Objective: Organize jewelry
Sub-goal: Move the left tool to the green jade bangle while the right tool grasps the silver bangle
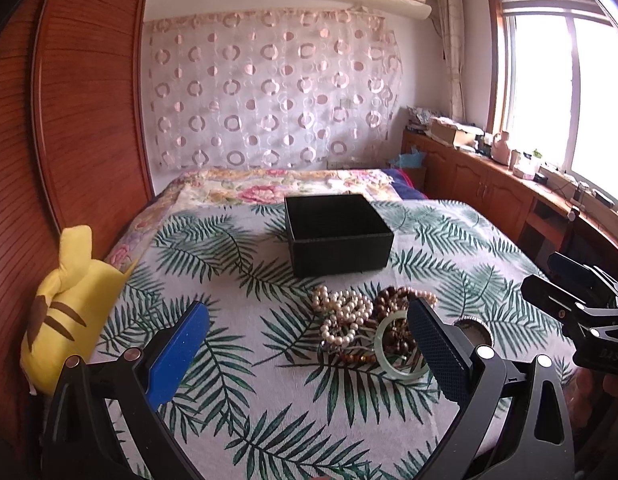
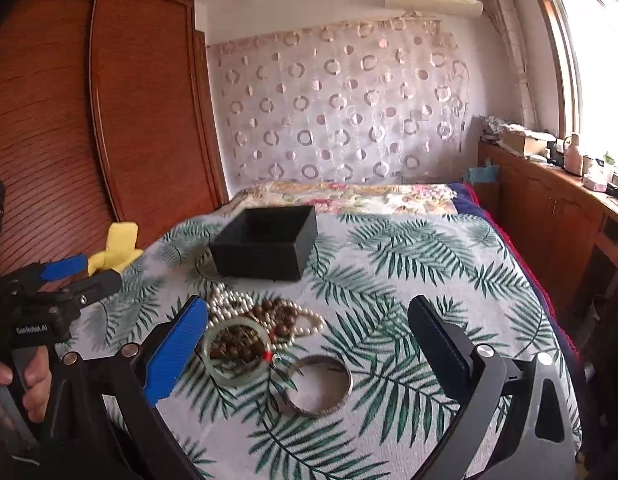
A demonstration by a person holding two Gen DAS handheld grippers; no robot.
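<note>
Nothing is gripped yet: both claws (image 1: 309, 328) (image 2: 309, 332) are held released before the box (image 1: 337, 232). A bangle (image 2: 320, 386) must be pinched next.

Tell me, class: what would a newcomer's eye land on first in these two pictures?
Probably the jewelry pile: pearl strands, brown beads and a pale green bangle heaped on the leaf-print bedspread, with a silver bangle lying just beside it. Behind the pile sits an open black box. A yellow plush toy lies at the bed's left edge, by the wooden wardrobe.
</note>
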